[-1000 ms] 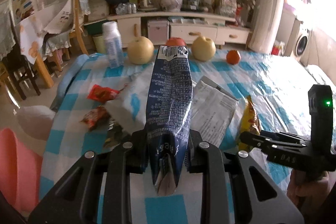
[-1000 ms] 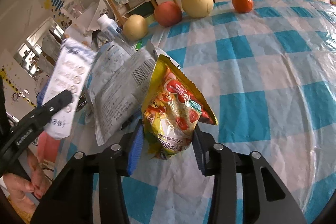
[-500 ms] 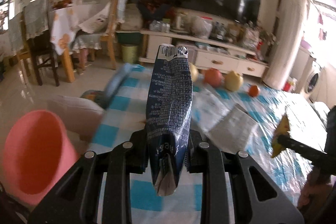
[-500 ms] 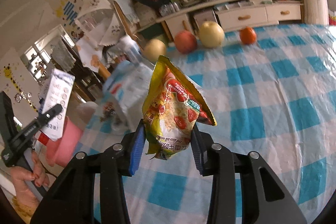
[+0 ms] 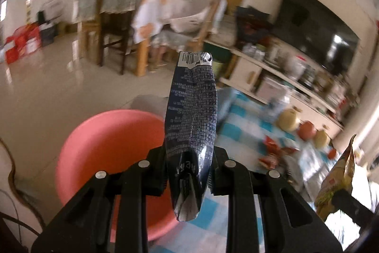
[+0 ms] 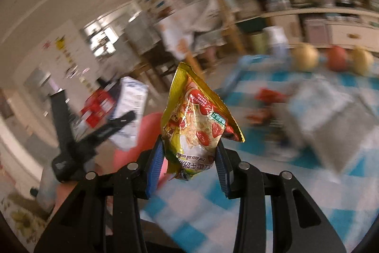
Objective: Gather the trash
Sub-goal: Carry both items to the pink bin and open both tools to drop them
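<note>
Left wrist view: the left gripper point(image 5: 188, 176) has its jaws pinched tight on a dark blue wrapper point(image 5: 191, 125), which stands straight up between the fingers, crumpled tail hanging below the pads.
Left gripper, below and left: a pink bin point(image 5: 106, 158) sits on the floor right under the fingers, its open mouth facing up at the tool.
Left gripper, right side: the blue-checked tablecloth point(image 5: 236, 132) runs off ahead, blurred, with round fruit point(image 5: 287, 120) lined along its far edge and red scraps point(image 5: 272, 153) nearer in.
Left gripper, far right edge: the yellow snack bag point(image 5: 338, 181) shows there, held up off the table.
Right wrist view: the right gripper point(image 6: 189, 164) is clamped on that yellow snack bag point(image 6: 196, 127) by its lower end; the blue pads point(image 6: 155, 163) press both sides and the bag fans out above them.
Right gripper, left side: the left gripper point(image 6: 99, 134) comes in here with its wrapper showing a white printed face point(image 6: 129, 110), and the pink bin point(image 6: 142, 136) glows just behind the bag.
Right gripper, ahead and right: the tablecloth point(image 6: 260, 146) and a large pale bag point(image 6: 331, 115) lying on it, all smeared with blur.
</note>
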Demonstrator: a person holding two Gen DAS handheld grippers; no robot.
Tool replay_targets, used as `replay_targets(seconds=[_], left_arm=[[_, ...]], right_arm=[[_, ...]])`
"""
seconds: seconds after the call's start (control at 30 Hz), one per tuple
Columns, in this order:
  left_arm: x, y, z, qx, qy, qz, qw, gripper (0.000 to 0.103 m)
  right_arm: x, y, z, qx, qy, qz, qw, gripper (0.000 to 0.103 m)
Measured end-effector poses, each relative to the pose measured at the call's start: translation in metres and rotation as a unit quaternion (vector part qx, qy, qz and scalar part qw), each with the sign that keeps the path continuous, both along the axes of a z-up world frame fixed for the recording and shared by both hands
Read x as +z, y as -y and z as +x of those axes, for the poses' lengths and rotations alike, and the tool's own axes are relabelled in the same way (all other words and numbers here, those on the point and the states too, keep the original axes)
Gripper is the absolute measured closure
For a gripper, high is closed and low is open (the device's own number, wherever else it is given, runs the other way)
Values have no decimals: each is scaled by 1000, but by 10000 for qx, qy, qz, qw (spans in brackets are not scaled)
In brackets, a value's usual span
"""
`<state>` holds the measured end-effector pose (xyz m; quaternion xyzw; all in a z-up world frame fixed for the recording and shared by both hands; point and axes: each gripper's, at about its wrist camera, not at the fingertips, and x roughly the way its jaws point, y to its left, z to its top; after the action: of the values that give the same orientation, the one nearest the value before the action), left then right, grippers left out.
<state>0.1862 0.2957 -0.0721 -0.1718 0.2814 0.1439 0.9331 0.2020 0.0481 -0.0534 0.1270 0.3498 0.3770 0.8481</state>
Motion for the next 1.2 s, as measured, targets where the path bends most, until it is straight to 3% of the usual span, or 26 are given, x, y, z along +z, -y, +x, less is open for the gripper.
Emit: replay_targets(seconds=[0.3,0.37,0.4,0.43,0.57,0.67,0.9,1.0,1.2], left_arm=[[-19,-71,-3,922,-398,-192,9948,75],[-22,-81,-5,1145,-533,-138,9919,59],[-22,-84,-7,1244,-558,-92,9906,38],[-22,-87,-8,1335,-548,-23,9895,29],[-17,-83,-9,1384,-462,271,9889,20],[-13,-71,-5,1325,-490,438,9890,18],[1,-22,6,884,-288,913,9915,11],[6,3,12,690,-299,1259,9892,11],[10,38,18,347,-258,1486,9880,11]], right_arm=[[-12,-129,24,754,-142,-166,9969,58],[-21,-145,32,744,-203,-280,9966,53],[-25,-147,34,728,-251,-290,9966,49],[-28,-150,37,732,-286,-271,9965,44],[-31,-139,32,357,-95,-368,9986,19],[-30,-123,25,62,120,-506,9986,14],[-27,-78,4,-569,622,-1097,9904,14],[-26,-57,-3,-750,710,-1165,9878,14],[-20,-16,-17,-1081,758,-1189,9841,13]])
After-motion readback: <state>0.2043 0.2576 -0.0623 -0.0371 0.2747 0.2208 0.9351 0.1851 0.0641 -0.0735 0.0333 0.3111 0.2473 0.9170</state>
